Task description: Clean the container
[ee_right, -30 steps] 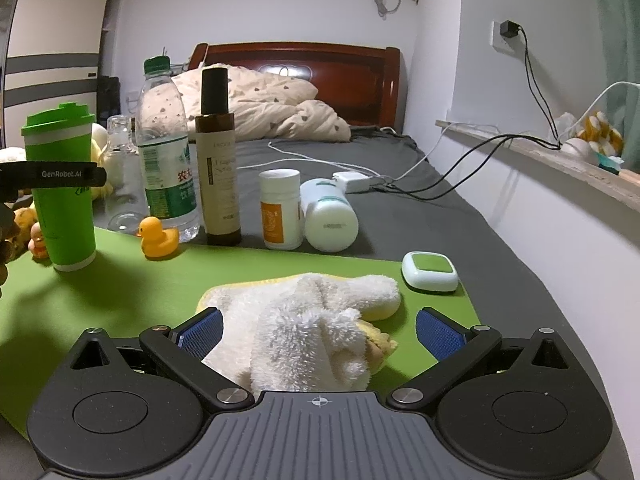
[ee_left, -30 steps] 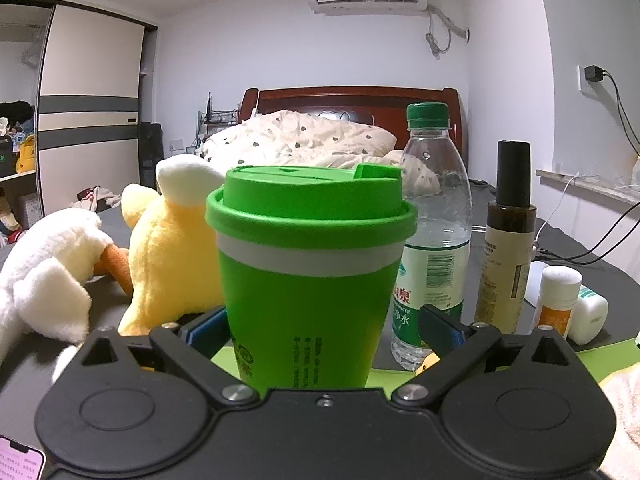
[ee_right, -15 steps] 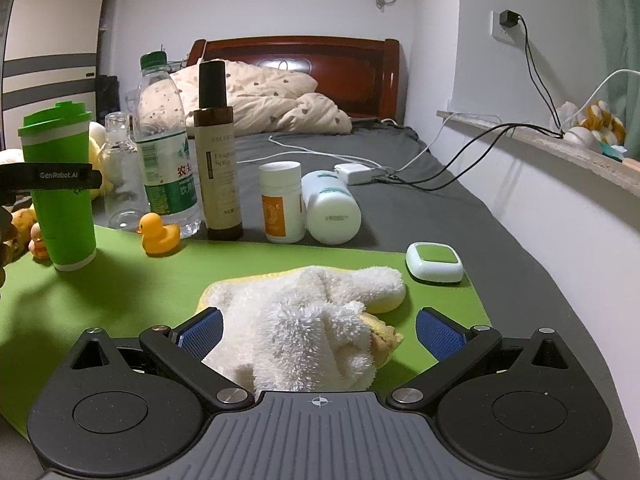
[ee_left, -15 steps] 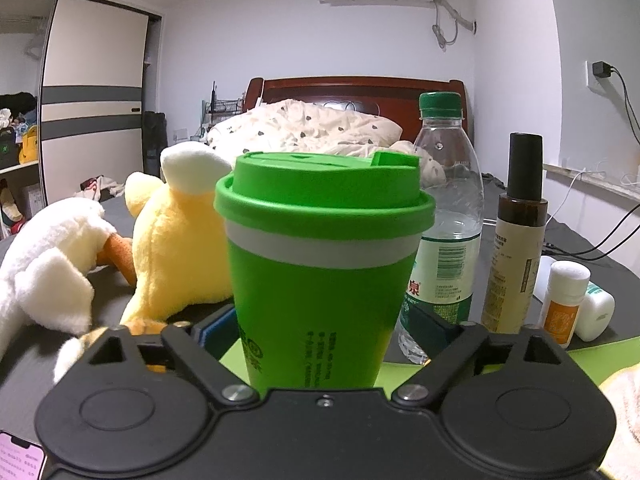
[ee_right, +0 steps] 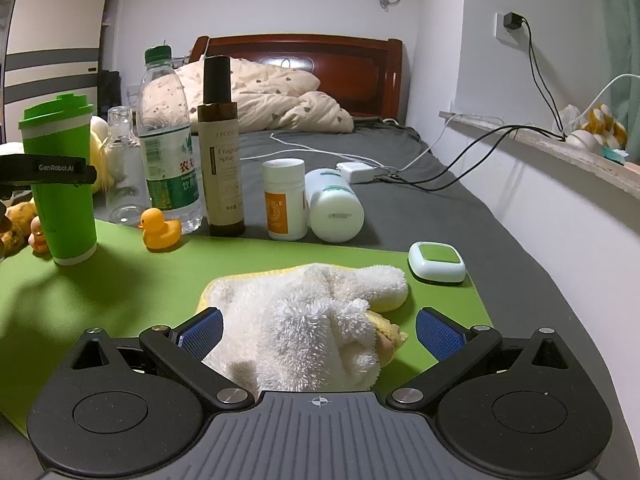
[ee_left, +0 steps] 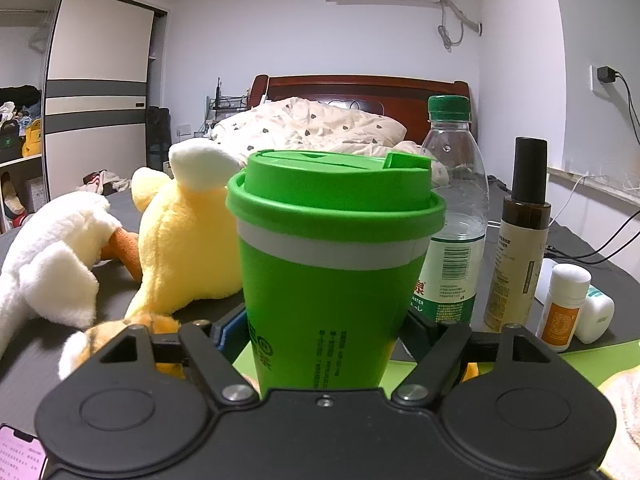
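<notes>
On the green mat (ee_right: pixel 120 280) stands the green cup (ee_left: pixel 332 272) with its lid on, upright, near the mat's left edge. The left gripper (ee_left: pixel 320 332) has its two fingers on either side of the cup, low on its body, and they look pressed against it, so I judge it is gripping the cup. The right gripper (ee_right: pixel 318 332) is spread wide, with the fluffy white cloth (ee_right: pixel 312 320) lying between its fingers, and neither finger seems to squeeze it. The step looks like getting hold of both things: the cup to be held steady, the cloth to rub it. To do it well, the left one should keep the cup straight so it does not tip into the water bottle (ee_right: pixel 168 140) or the little yellow duck (ee_right: pixel 160 228) close by. The right one should close on a thick bunch of cloth, not just a thin edge, so it does not slip out.
</notes>
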Tool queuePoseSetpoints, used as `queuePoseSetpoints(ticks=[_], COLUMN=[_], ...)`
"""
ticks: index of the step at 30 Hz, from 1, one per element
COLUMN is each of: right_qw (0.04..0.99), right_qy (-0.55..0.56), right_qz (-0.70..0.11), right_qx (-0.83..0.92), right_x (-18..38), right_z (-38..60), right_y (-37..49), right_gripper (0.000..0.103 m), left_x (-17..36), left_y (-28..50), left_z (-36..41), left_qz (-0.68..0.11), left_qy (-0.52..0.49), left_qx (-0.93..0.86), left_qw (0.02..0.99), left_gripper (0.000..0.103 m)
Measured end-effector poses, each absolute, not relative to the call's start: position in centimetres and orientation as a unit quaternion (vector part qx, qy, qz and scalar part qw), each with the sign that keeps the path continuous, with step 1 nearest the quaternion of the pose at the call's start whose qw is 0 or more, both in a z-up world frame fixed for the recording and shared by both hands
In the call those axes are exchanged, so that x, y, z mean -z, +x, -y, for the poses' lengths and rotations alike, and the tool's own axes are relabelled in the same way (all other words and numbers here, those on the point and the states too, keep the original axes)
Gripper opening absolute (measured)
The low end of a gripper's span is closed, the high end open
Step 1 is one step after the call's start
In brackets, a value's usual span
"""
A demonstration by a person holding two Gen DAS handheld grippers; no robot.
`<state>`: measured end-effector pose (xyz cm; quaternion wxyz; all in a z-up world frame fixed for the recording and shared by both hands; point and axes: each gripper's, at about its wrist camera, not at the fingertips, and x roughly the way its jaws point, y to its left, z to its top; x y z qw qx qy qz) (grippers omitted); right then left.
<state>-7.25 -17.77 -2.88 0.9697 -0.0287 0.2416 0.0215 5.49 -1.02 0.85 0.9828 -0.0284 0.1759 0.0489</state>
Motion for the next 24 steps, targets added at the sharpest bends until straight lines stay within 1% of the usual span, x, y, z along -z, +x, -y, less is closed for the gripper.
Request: queuePoseSetpoints(ticks=[8,24], right_qw=[0.97,0.968], right_qy=[-0.019,-0.01], right_qz=[-0.242,-0.248], right_qx=[-0.024,-0.022], right_x=[2.8,2.2], right_z=[18.3,18.7], right_y=[-7.4,-8.4], right_gripper=[0.103,0.103], left_x=[-1.5,-1.0], left_y=[3.4,-6.8], left_z=[0.9,4.0], left_qz=[-0.169,-0.156], left_qy=[-0.022,0.024], left_qx=[-0.031,0.052], left_qw=[0.985,0.986], left_gripper=[0.075,0.075])
